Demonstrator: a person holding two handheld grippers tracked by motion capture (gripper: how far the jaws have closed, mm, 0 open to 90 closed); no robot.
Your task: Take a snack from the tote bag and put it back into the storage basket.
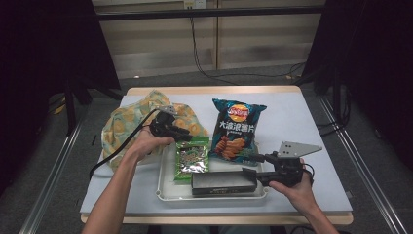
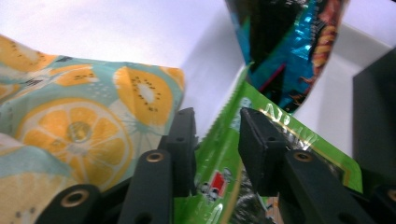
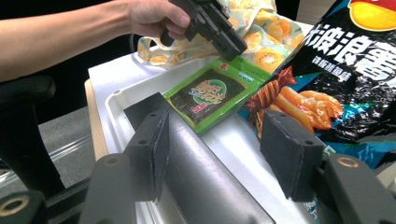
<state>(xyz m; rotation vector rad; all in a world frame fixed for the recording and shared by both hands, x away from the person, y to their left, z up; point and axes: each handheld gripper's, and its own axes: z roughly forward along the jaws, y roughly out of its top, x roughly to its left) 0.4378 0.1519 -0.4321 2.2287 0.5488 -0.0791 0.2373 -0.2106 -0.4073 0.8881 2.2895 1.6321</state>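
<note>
While the left gripper [image 2: 217, 140] view shows its jaws straddling the green packet's [image 2: 219, 182] edge, unpinched, the right gripper [image 3: 212, 149] spreads beside the black box [image 3: 205, 186]; chip bag [image 1: 236, 129] behind.

Right gripper [image 3: 212, 154] straddles the black box [image 3: 201, 172] — green packet [image 3: 210, 95] beyond.

The chip bag [image 3: 345, 79] is cut off by the frame edge.

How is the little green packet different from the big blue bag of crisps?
The green packet is much smaller than the blue crisp bag. The green packet lies flat inside the white tray; the blue crisp bag lies tilted with its lower end over the tray's far rim. The left gripper has its jaws at the green packet; the blue crisp bag is untouched. Both are shiny sealed snack packs.
</note>
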